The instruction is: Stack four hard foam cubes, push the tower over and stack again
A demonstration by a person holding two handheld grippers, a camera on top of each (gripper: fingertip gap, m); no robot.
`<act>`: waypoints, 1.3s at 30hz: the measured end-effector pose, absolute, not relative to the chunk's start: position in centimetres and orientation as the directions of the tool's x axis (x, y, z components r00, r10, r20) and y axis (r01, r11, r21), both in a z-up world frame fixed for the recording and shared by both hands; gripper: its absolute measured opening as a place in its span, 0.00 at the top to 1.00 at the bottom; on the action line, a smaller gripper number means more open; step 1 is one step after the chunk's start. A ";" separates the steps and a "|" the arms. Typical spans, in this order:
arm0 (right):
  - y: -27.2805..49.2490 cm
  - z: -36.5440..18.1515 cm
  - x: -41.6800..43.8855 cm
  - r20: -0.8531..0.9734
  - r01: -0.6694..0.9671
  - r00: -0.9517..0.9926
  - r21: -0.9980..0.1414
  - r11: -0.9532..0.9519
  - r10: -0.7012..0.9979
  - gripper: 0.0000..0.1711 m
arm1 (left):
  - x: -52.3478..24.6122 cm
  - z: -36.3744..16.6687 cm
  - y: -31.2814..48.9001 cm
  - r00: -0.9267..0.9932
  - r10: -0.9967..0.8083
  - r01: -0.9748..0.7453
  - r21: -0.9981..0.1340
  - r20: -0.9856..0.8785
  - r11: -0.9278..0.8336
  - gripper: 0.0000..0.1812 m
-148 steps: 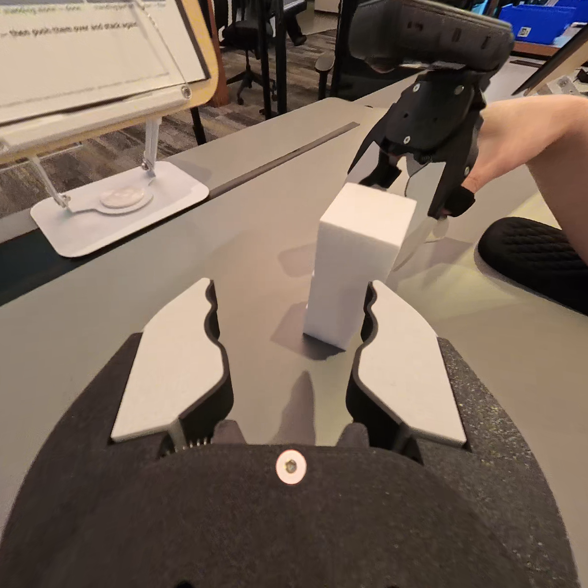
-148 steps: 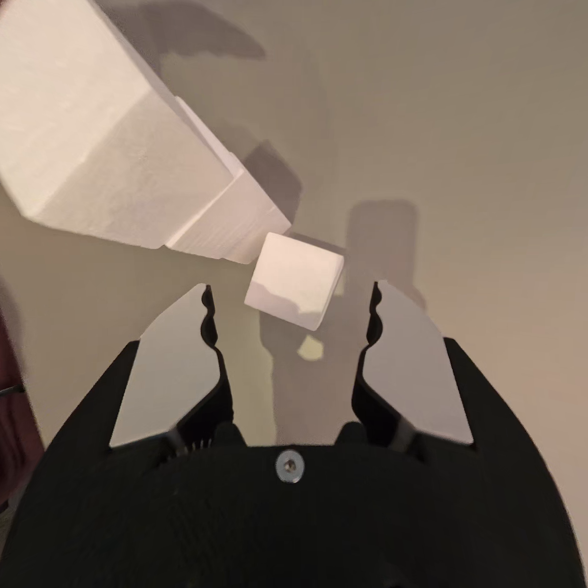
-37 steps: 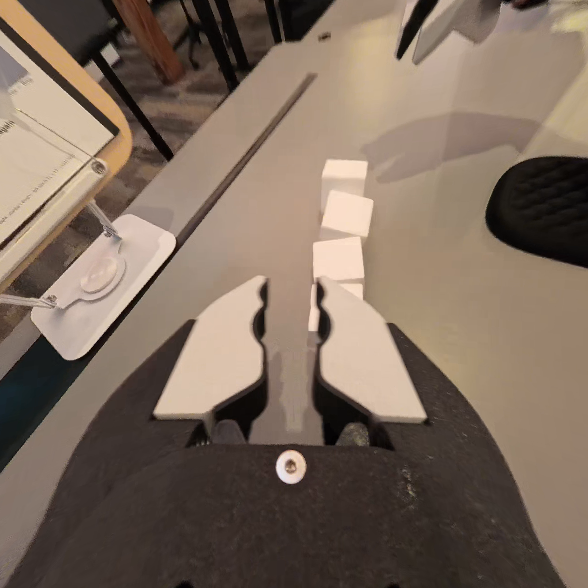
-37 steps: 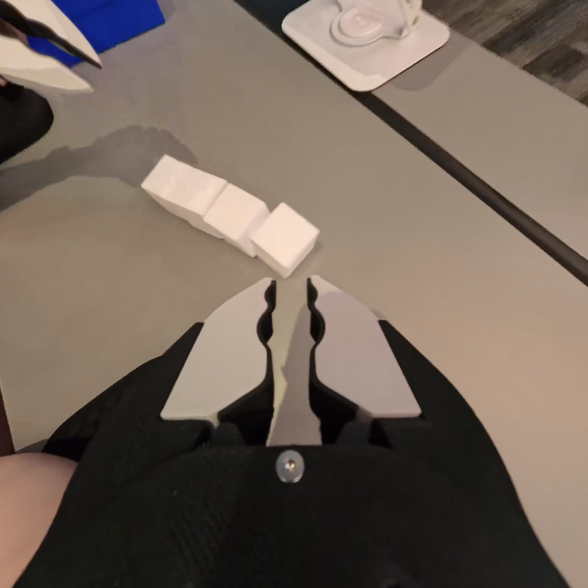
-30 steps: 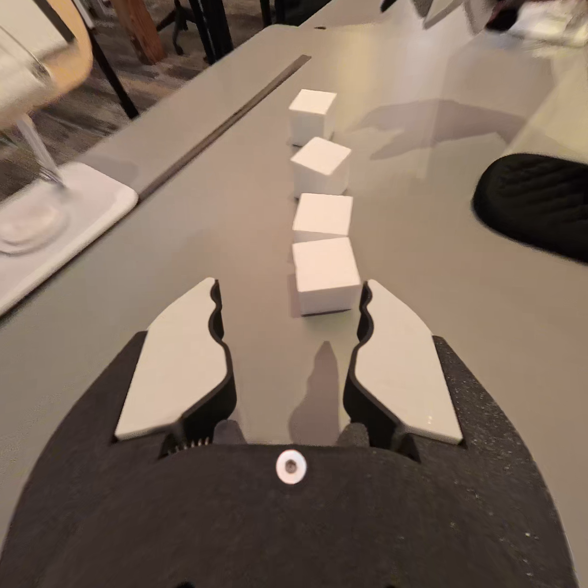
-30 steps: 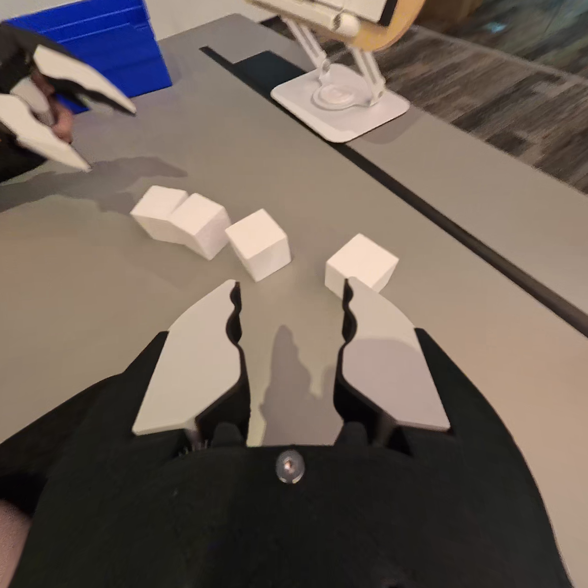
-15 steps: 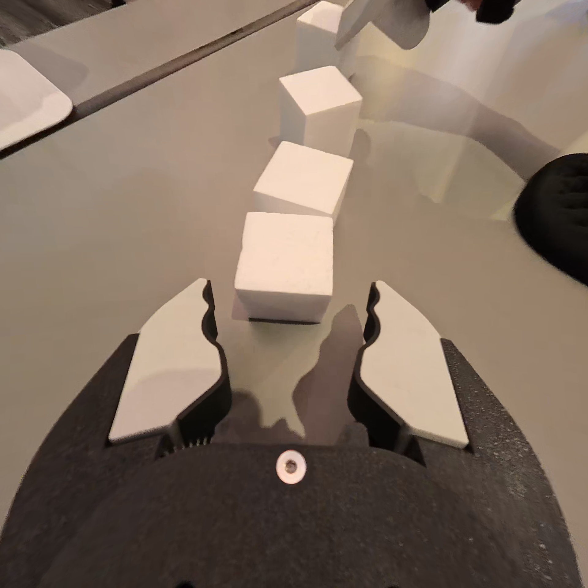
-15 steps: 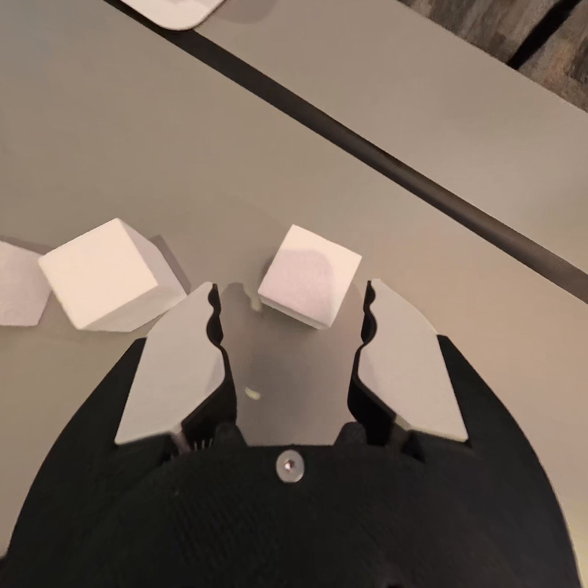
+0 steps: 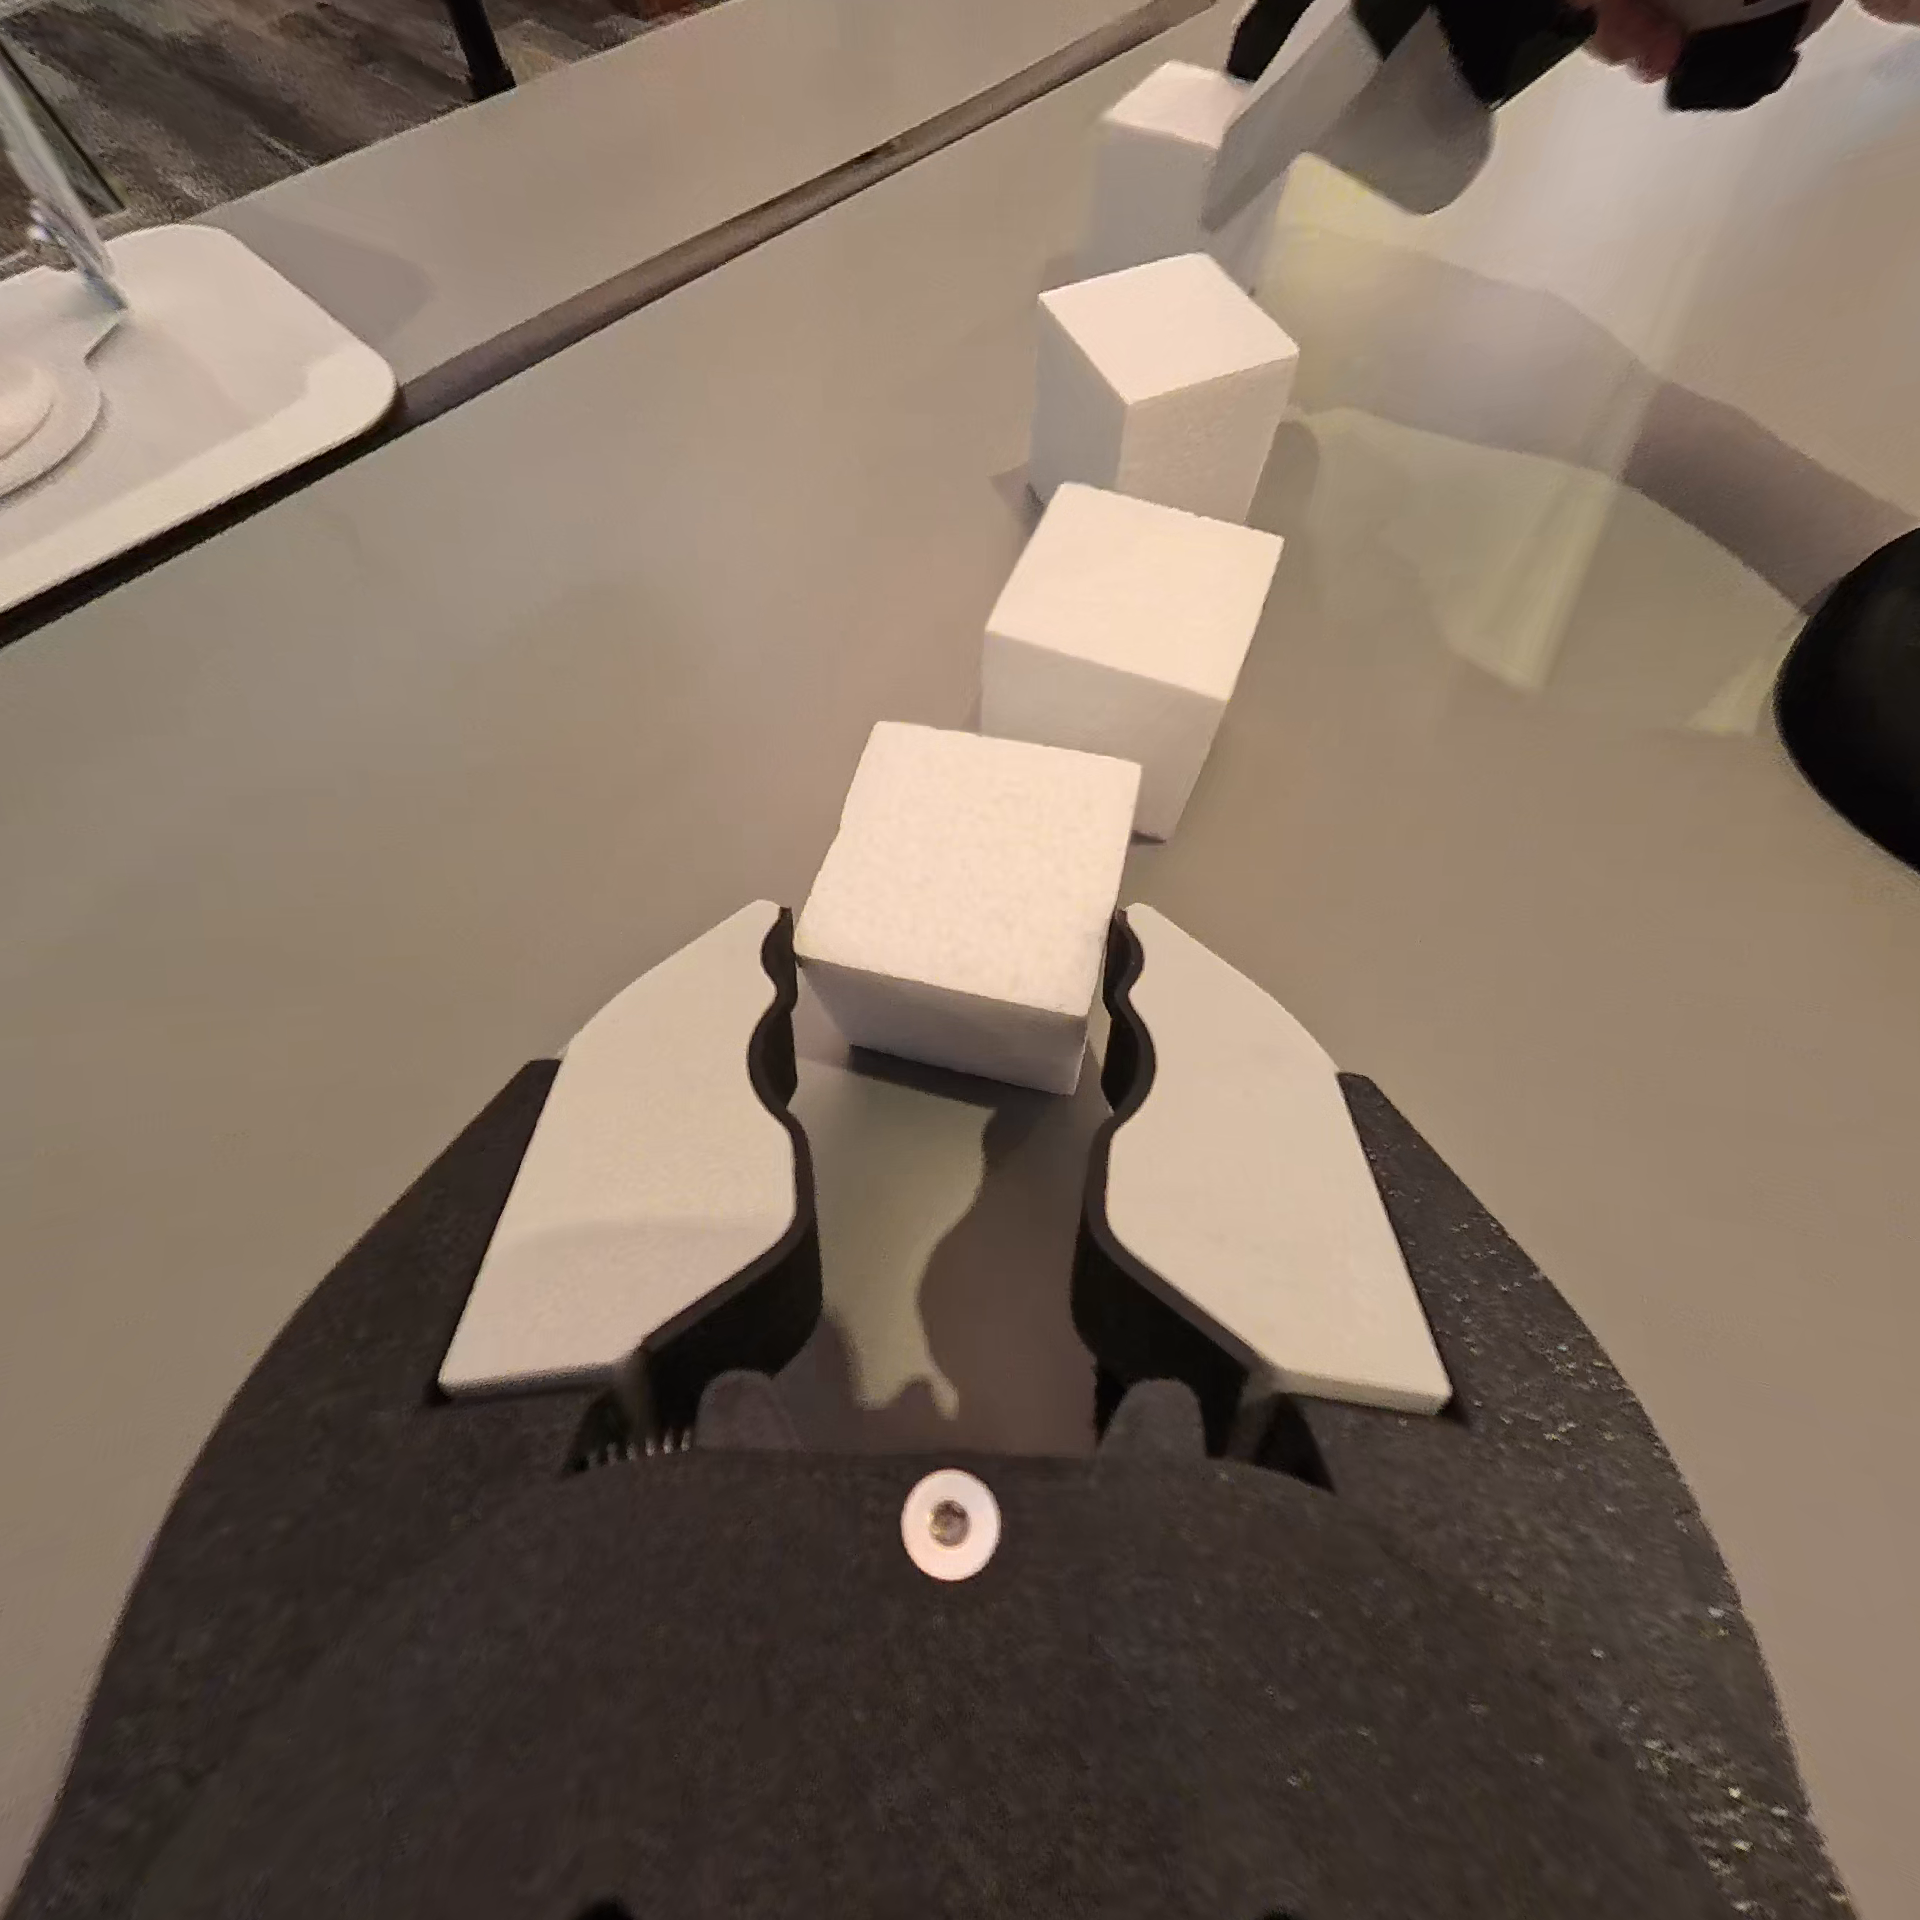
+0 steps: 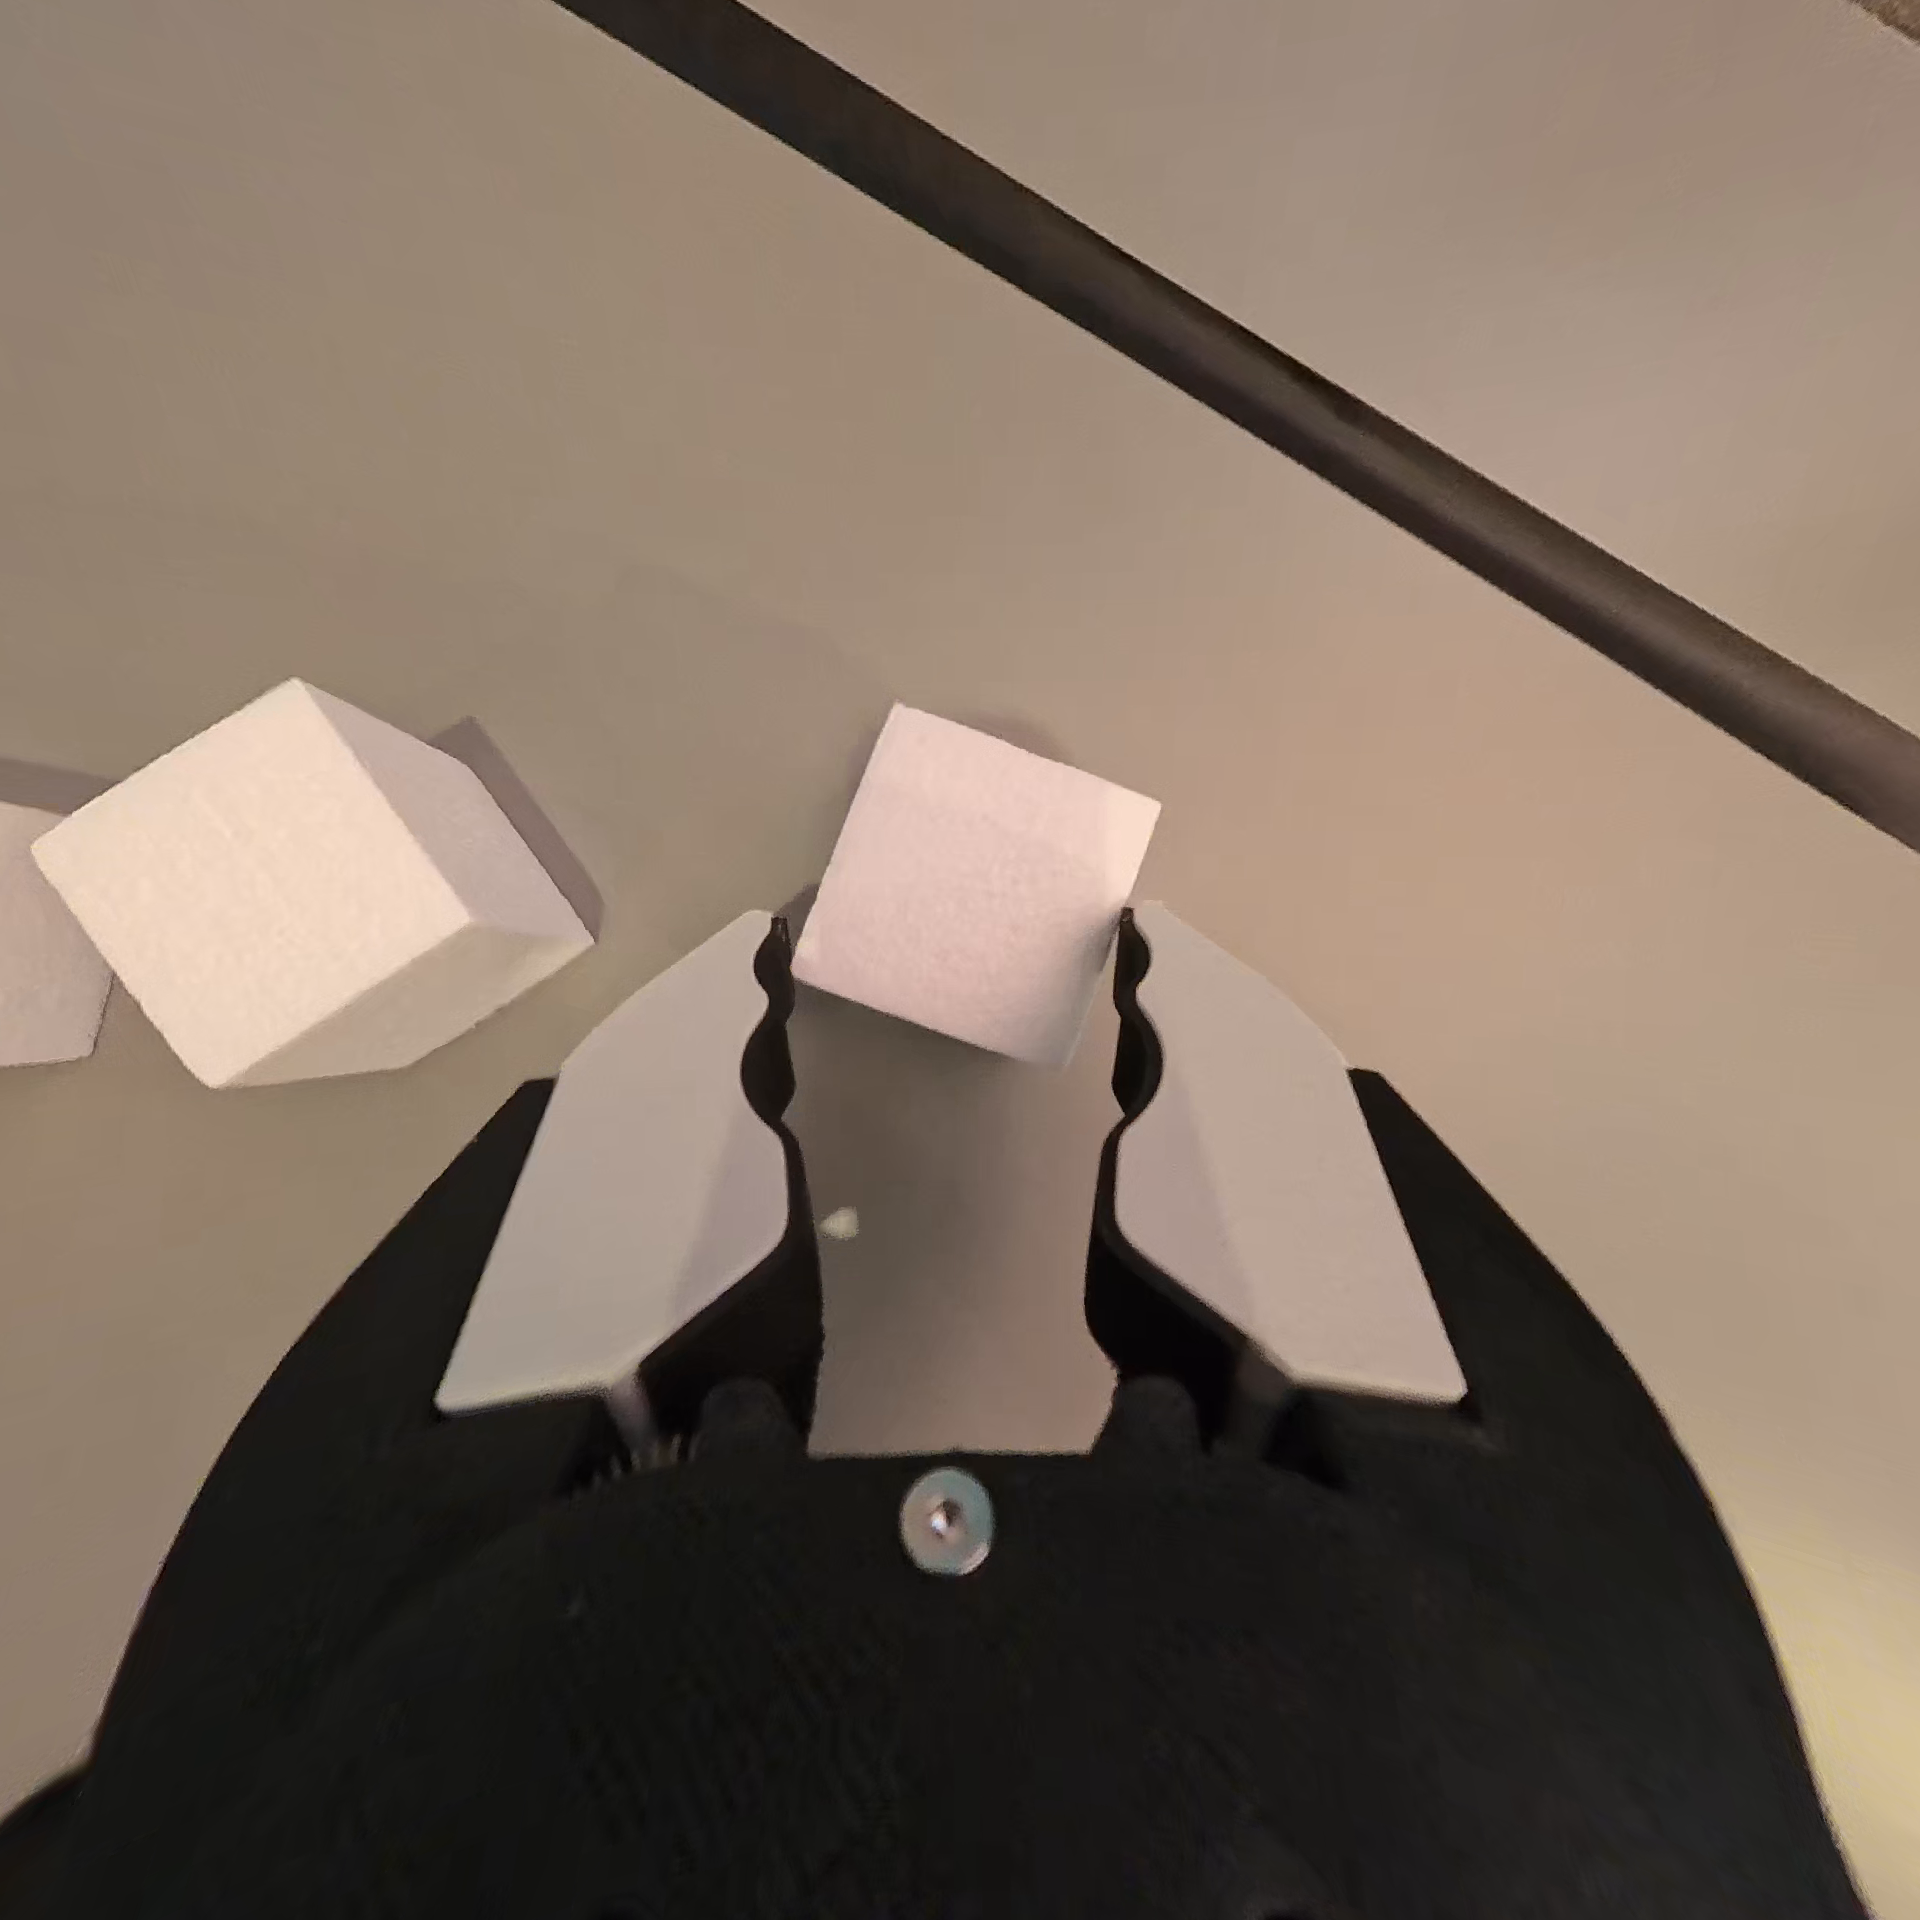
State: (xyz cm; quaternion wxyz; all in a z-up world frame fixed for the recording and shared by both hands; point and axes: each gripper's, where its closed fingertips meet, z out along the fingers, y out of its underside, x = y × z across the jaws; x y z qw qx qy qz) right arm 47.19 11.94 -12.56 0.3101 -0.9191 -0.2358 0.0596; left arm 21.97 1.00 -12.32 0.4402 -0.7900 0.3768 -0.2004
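Observation:
Four white foam cubes lie in a row on the grey table. In the left wrist view my left gripper [image 9: 951, 920] is shut on the nearest cube [image 9: 966, 883], its fingertips against both sides. Beyond it lie the second cube [image 9: 1127, 665], the third cube [image 9: 1164, 384] and the farthest cube [image 9: 1153, 156]. My right gripper [image 9: 1351, 114] is at that farthest cube. In the right wrist view my right gripper [image 10: 951, 920] is shut on this cube [image 10: 977, 883], which sits slightly turned between the tips. A neighbouring cube [image 10: 281, 883] lies to the left, and another cube [image 10: 42, 935] shows partly at the left edge.
A white stand base [image 9: 156, 395] sits at the far left. A dark groove [image 9: 727, 197] crosses the table behind the cubes and also shows in the right wrist view [image 10: 1351, 416]. A black padded object [image 9: 1860, 707] lies at the right edge. One gripper's finger ends stand about 30 centimetres off the other's.
Both grippers have moved forward onto their cubes and their jaws have narrowed from wide open to touching the cube sides. Earlier the stacked tower fell into the row.

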 end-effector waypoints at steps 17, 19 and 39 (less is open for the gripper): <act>-0.4 -2.5 29.3 0.038 0.674 -0.140 -0.728 0.123 0.989 0.65 | 15.7 -7.5 3.3 0.679 -0.728 -0.250 -0.902 0.095 -0.351 0.69; -0.4 -3.4 29.0 0.035 0.678 -0.232 -0.710 0.188 0.972 0.65 | 16.0 -7.8 3.1 0.662 -0.742 -0.256 -0.897 0.110 -0.361 0.69; 2.4 -6.8 29.2 0.045 0.634 -0.551 -0.626 0.454 0.833 0.65 | 17.3 -6.5 1.8 0.617 -0.755 -0.182 -0.894 0.221 -0.410 0.69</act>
